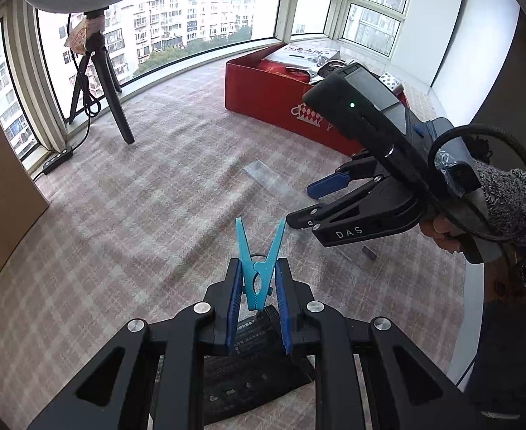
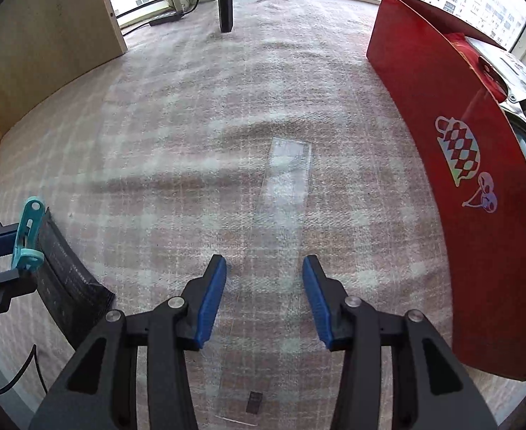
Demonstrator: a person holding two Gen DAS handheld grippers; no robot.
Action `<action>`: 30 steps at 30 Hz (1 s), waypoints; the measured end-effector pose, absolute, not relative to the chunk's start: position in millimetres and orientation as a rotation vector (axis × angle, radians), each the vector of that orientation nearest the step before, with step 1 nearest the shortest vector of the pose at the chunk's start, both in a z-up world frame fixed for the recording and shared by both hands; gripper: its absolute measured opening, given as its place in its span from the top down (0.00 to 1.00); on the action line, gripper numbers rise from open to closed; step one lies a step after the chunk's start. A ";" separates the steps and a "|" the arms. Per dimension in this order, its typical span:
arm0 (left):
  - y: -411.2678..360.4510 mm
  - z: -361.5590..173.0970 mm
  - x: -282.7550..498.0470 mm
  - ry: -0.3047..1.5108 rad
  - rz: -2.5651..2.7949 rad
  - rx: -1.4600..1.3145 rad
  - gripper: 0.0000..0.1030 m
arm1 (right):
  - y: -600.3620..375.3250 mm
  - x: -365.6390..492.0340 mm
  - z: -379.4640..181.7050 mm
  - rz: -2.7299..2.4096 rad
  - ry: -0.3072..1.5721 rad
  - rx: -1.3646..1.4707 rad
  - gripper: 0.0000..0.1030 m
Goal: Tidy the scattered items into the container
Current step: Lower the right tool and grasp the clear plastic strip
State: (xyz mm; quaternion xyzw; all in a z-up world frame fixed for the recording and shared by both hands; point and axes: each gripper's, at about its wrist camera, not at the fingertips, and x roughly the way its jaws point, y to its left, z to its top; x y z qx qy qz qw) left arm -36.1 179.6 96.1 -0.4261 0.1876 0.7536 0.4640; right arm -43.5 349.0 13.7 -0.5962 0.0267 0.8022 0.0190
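the left claw is clamped on a teal clothespin, gripping its lower half with the prongs pointing up, lifted above a black packet on the worktop. the right claw stands apart and empty over a clear plastic strip. the red box, already holding things, sits at about one o'clock from the left claw. to finish well, carry the pin high over the box's near wall, skirting the right claw, and release only once inside. the worktop wears a wrinkled pink plaid cloth; at eleven o'clock a black tripod stands before wide windows.
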 end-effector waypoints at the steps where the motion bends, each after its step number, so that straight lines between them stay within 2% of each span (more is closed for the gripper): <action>1: 179.4 95.1 -36.6 0.457 1.850 -1.047 0.83 | 343.2 -45.8 13.0 2.476 0.026 -1.864 0.56; 4: 179.0 93.2 -37.0 0.444 1.847 -1.041 0.83 | 339.9 -50.9 13.1 2.451 0.021 -1.901 0.62; 6: 178.3 92.8 -36.0 0.435 1.844 -1.037 0.83 | 343.1 -53.4 13.7 2.442 0.037 -1.931 0.71; 11: 174.8 93.1 -33.8 0.438 1.844 -1.033 0.83 | 359.2 -49.2 17.5 2.463 0.243 -1.961 0.72; 30: 189.4 127.3 -24.5 0.460 1.886 -0.979 0.83 | 369.2 11.4 107.7 2.708 0.297 -1.578 0.71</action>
